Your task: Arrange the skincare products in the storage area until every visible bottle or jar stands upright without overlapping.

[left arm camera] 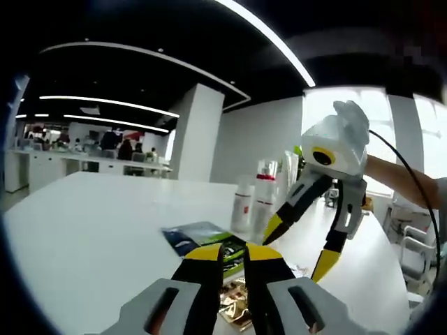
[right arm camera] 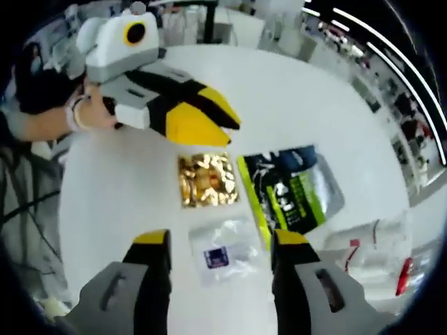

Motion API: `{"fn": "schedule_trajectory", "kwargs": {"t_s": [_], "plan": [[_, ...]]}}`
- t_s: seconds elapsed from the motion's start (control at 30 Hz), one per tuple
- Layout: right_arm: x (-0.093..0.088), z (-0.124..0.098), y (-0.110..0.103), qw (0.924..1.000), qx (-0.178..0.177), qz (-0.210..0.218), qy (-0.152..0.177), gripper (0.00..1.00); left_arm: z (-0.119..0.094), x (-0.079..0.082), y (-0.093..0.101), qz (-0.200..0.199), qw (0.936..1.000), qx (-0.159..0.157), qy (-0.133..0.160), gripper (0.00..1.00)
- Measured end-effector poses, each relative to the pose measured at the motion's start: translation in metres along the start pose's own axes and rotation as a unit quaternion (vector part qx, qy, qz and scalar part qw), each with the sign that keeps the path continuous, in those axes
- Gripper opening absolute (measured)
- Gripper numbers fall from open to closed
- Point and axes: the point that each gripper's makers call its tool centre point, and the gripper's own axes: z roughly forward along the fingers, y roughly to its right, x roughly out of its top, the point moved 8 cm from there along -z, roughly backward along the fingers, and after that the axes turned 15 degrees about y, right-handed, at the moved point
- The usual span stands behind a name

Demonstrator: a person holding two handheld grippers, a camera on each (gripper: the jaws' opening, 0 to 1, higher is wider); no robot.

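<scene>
Two white bottles, one (left arm camera: 242, 202) beside a red-capped one (left arm camera: 264, 199), stand upright on the white table (left arm camera: 91, 230), with clear bottles (left arm camera: 290, 171) behind them. A dark green-and-blue pouch (left arm camera: 202, 237) (right arm camera: 293, 188), a gold sachet (left arm camera: 234, 307) (right arm camera: 206, 179) and a clear sachet with a blue label (right arm camera: 222, 255) lie flat. My left gripper (left arm camera: 234, 258) (right arm camera: 227, 124) is shut on nothing, hovering over the gold sachet. My right gripper (right arm camera: 220, 241) (left arm camera: 299, 248) is open above the clear sachet. A clear, red-marked bottle (right arm camera: 363, 251) and a red cap (right arm camera: 404, 276) show at the lower right of the right gripper view.
The table stretches bare to the left and far side (right arm camera: 293, 84). A person's forearm (left arm camera: 398, 178) and hand (right arm camera: 87, 112) hold the grippers. Chairs (left arm camera: 412, 244) stand past the table's right edge. People sit at desks (left arm camera: 105, 143) far back.
</scene>
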Motion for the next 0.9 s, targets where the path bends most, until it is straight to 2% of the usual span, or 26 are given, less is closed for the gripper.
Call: {"fn": "schedule_trajectory", "kwargs": {"t_s": [0.1,0.17,0.23,0.27,0.33,0.37,0.47,0.53,0.57,0.6,0.7,0.73,0.77,0.83,0.9], "plan": [[0.002,0.001,-0.004,0.9969,-0.029,0.026,0.069,0.68,-0.001,0.001,0.0,0.002,1.0,0.003,0.005,0.18],[0.0,0.002,-0.005,0.992,-0.05,0.025,0.113,0.73,0.0,0.001,-0.002,0.001,0.9999,0.007,0.008,0.19],[-0.003,0.001,-0.01,0.9877,-0.052,0.035,0.143,0.77,-0.001,0.002,-0.005,-0.001,0.9999,0.012,0.012,0.2],[-0.006,0.0,-0.014,0.9829,-0.06,0.056,0.165,0.78,-0.001,0.003,-0.006,-0.001,0.9998,0.015,0.016,0.21],[-0.007,-0.002,-0.017,0.9751,-0.068,0.072,0.199,0.81,-0.002,0.004,-0.006,0.0,0.9996,0.018,0.022,0.24],[-0.008,-0.004,-0.021,0.9687,-0.073,0.08,0.223,0.82,-0.002,0.004,-0.006,0.001,0.9995,0.02,0.025,0.26],[-0.013,-0.009,-0.028,0.9564,-0.075,0.098,0.265,0.87,-0.002,0.005,-0.007,0.008,0.9991,0.026,0.031,0.36],[-0.017,-0.01,-0.031,0.9493,-0.068,0.118,0.283,0.96,-0.002,0.005,-0.008,0.008,0.9989,0.03,0.035,0.44],[-0.02,-0.013,-0.031,0.9422,-0.074,0.13,0.3,1.0,-0.001,0.005,-0.01,0.007,0.9987,0.032,0.038,0.47],[-0.021,-0.014,-0.033,0.9413,-0.072,0.133,0.302,0.99,-0.001,0.005,-0.011,0.005,0.9986,0.033,0.04,0.5],[-0.032,-0.025,-0.027,0.9244,-0.115,0.14,0.336,1.0,-0.002,0.008,-0.012,-0.006,0.9981,0.036,0.05,0.63],[-0.039,-0.03,-0.026,0.9262,-0.123,0.14,0.328,1.0,-0.001,0.009,-0.011,-0.013,0.9978,0.034,0.056,0.68],[-0.042,-0.034,-0.024,0.9231,-0.137,0.142,0.33,1.0,-0.002,0.01,-0.01,-0.016,0.9977,0.033,0.057,0.73],[-0.049,-0.044,-0.018,0.9113,-0.177,0.137,0.346,1.0,-0.002,0.011,-0.007,-0.02,0.9975,0.028,0.062,0.81],[-0.056,-0.052,-0.016,0.9068,-0.197,0.139,0.346,1.0,-0.003,0.012,-0.005,-0.028,0.9972,0.021,0.066,0.84]]}}
